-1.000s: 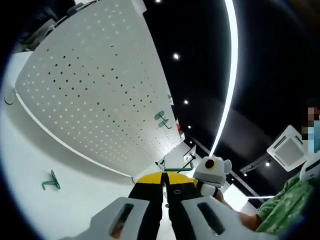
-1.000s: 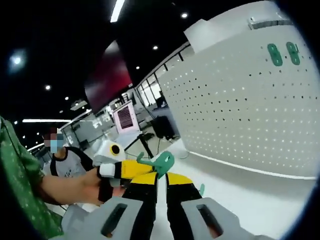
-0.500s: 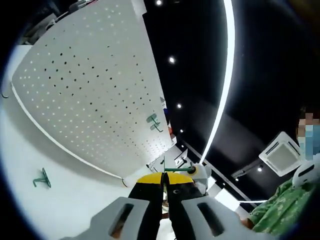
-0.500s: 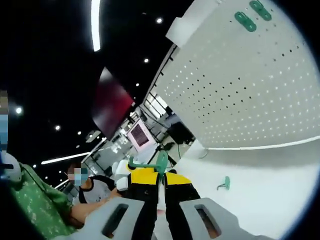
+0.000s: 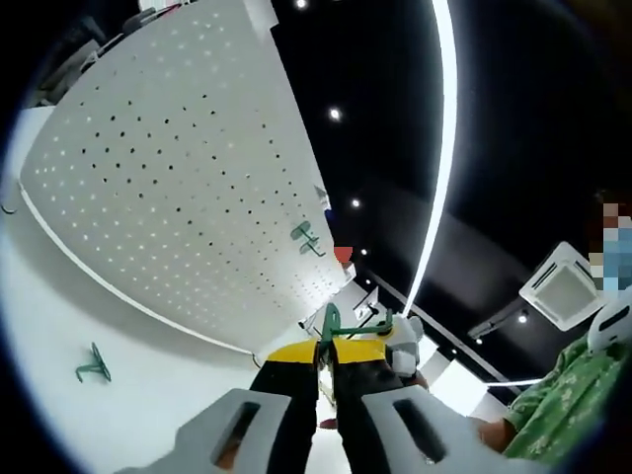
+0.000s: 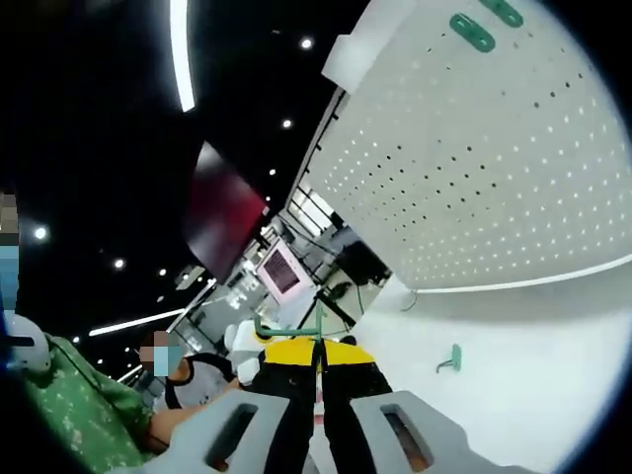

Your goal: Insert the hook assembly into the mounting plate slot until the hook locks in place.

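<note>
Left gripper (image 5: pixel 325 354): fingers closed almost together on the green hook (image 5: pixel 334 324), which stands up from the yellow finger tips.
Right gripper (image 6: pixel 318 353): fingers pressed nearly shut on the same green hook (image 6: pixel 296 332); its thin bar runs toward 9 o'clock from the tips.
Gripper relation: the two grippers meet tip to tip; the right gripper enters the left gripper view at 3 o'clock of the left tips.
Pegboard (image 5: pixel 188 178): white, perforated, upright on the white worktop (image 5: pixel 148 395); in the right gripper view the pegboard (image 6: pixel 494 168) lies at 1 o'clock.
Mounted hooks: one green hook (image 5: pixel 306 237) sits on the pegboard face; in the right gripper view two green pieces (image 6: pixel 484 25) sit near its top edge.
Loose hook: a spare green hook (image 5: pixel 94 363) lies on the worktop at 9 o'clock of the left gripper; in the right gripper view it (image 6: pixel 449 358) lies at 3 o'clock.
Person: green sleeve (image 5: pixel 563 390) at the right edge.
</note>
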The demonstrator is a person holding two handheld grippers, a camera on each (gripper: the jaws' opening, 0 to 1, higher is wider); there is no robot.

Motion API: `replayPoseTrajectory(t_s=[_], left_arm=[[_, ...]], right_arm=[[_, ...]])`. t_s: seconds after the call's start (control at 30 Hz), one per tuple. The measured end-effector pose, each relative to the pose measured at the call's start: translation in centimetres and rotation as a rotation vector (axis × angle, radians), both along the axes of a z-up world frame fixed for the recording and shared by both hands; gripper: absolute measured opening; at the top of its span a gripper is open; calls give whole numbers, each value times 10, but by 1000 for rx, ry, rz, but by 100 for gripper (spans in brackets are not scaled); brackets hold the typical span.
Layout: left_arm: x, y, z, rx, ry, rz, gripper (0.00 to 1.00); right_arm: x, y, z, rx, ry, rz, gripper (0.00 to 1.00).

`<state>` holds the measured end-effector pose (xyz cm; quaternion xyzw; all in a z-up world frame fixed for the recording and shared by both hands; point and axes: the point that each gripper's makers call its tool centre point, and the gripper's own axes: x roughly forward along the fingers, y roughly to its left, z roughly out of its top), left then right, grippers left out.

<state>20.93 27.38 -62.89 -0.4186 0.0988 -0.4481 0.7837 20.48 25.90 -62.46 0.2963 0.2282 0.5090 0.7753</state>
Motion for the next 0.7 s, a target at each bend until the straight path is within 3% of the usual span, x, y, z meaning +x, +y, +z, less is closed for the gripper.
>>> replayPoseTrajectory(t_s=[0.3,0.7], left_arm=[[-2,-1,1,115,-68,11,6],[-5,-7,8,223,-136,15,16]], right_arm=[[0,0,1,6,5,3,0],[0,-2,5,18,-2,-7,0]])
